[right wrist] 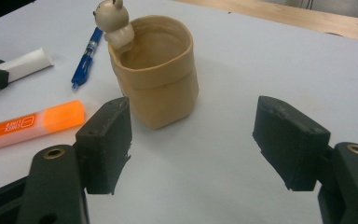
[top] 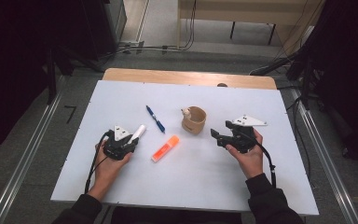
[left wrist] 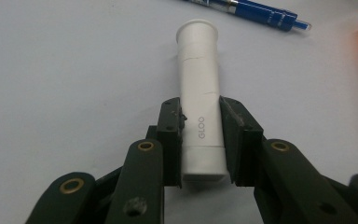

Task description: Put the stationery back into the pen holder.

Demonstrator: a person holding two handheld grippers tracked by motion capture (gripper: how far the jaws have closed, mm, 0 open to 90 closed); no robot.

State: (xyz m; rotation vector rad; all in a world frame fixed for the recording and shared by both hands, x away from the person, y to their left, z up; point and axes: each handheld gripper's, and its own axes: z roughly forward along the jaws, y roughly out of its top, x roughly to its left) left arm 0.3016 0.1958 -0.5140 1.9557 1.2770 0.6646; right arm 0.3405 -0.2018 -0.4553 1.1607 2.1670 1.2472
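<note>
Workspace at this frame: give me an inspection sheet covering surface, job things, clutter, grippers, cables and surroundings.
Surface: white table top, wooden strip along its far edge.
Job's things: white glue stick, lying flat; tan cup upright, small bear figure on its rim.
Clutter: blue pen and orange highlighter, both lying flat between the grippers.
Grippers: left gripper closed on the glue stick, pads against its sides; right gripper open, nothing between the jaws, short of the cup.
Cables: one trails from each gripper; more on the floor beyond.
Surroundings: grey floor, dark equipment, wooden furniture behind.

Pen [top: 155, 118], highlighter [top: 165, 148] lie between glue stick [top: 138, 133] and cup [top: 194, 120].
</note>
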